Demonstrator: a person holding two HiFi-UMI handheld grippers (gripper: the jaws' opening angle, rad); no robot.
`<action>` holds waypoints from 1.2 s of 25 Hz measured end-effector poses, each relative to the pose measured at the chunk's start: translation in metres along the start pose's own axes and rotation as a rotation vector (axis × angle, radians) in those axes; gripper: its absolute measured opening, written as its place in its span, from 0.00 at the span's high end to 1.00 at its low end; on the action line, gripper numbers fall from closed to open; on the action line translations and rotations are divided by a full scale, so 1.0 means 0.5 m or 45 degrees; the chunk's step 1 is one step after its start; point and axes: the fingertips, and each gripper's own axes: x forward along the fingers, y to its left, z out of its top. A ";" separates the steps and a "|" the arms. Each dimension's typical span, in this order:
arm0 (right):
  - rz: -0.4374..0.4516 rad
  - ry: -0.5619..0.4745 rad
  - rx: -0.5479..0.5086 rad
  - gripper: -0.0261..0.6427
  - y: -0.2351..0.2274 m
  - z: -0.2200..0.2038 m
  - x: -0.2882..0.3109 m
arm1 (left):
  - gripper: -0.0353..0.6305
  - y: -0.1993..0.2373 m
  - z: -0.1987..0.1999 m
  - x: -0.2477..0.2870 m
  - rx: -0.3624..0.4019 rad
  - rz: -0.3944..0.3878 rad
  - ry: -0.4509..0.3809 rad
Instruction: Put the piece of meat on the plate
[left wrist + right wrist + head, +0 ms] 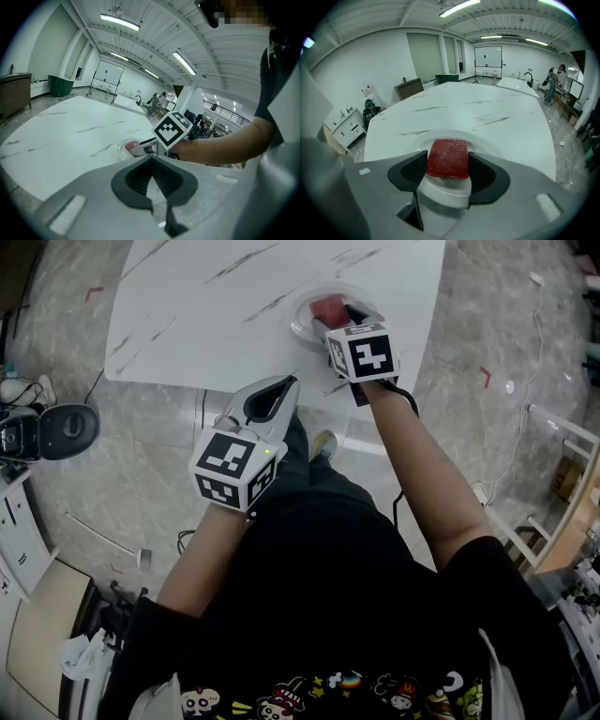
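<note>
Right gripper (pixel 447 165) clamps the red rectangular meat slab (pixel 448 157) over the clear round plate (pixel 486 143). Left gripper (pixel 150 186), jaws together and empty, is farther away, at the plate's 7 o'clock.

In the head view the right gripper (pixel 339 317) hides the plate (pixel 296 321)'s near rim and part of the meat (pixel 328 307). Whether the meat touches the plate is unclear. Beyond the plate, the table (pixel 206 310) is cropped.

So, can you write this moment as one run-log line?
right gripper: shut on piece of meat | position: over plate, not released | left gripper: shut, empty
</note>
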 end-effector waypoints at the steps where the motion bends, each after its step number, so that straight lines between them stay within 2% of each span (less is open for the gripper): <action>1: -0.002 -0.008 0.007 0.52 -0.001 0.000 -0.003 | 0.95 0.000 0.000 -0.001 0.004 0.000 0.003; 9: -0.011 -0.170 0.048 0.61 0.006 0.025 -0.089 | 0.95 -0.001 0.003 -0.005 0.049 -0.015 0.017; 13: -0.040 -0.290 0.071 0.67 0.008 0.042 -0.164 | 0.95 -0.013 0.016 -0.003 0.084 -0.033 0.015; 17: -0.062 -0.382 0.115 0.68 0.008 0.048 -0.255 | 0.95 -0.026 0.037 -0.012 0.127 -0.040 0.008; 19: -0.080 -0.422 0.125 0.68 0.003 0.046 -0.301 | 0.95 -0.034 0.057 -0.018 0.166 -0.030 -0.021; 23: -0.137 -0.503 0.148 0.69 -0.014 0.038 -0.381 | 0.95 -0.040 0.122 -0.039 0.269 0.017 -0.153; 28: -0.218 -0.606 0.197 0.83 -0.025 0.023 -0.469 | 0.95 -0.047 0.165 -0.062 0.321 0.055 -0.199; 30: -0.242 -0.634 0.208 0.85 -0.026 0.018 -0.492 | 0.95 -0.048 0.167 -0.065 0.339 0.052 -0.198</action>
